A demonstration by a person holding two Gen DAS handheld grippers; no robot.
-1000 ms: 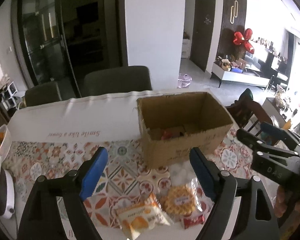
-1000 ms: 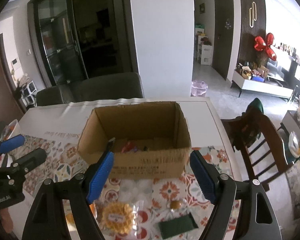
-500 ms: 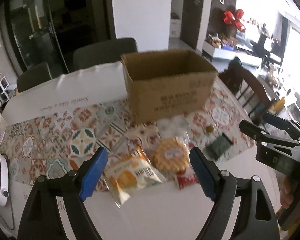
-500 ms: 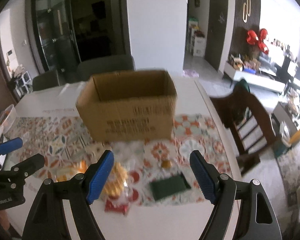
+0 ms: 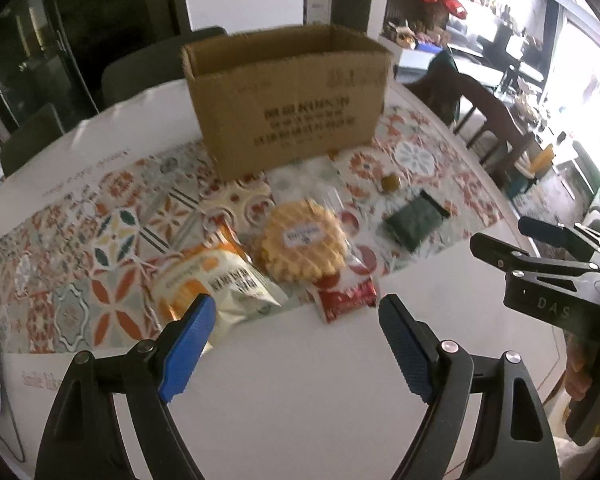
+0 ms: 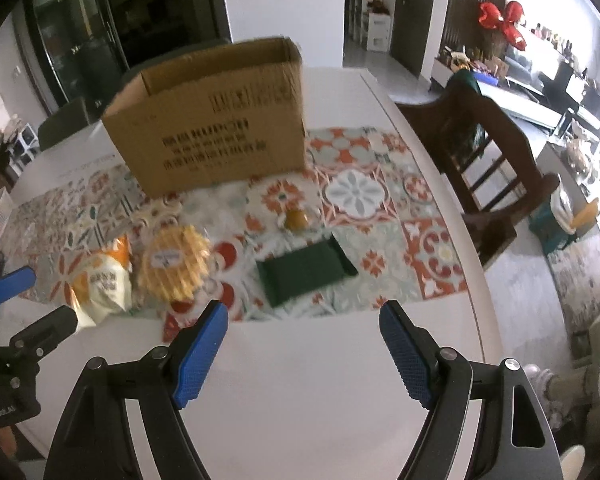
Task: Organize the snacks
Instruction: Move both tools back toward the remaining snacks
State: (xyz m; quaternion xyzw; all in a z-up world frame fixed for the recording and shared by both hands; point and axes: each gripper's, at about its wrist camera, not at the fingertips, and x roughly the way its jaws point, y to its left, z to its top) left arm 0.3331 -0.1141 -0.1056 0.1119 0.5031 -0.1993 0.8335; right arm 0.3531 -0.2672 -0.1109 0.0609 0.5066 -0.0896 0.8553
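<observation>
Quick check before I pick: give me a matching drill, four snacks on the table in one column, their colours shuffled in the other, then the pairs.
Snacks:
1. round waffle
2. flat packet
3. small sachet
4. snack bag

Colours:
A. red
B. white and orange
C. golden yellow
D. dark green

Pairs: 1-C, 2-D, 3-A, 4-B

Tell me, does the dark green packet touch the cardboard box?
Apart. The right wrist view shows patterned mat between the dark green packet and the cardboard box.
</observation>
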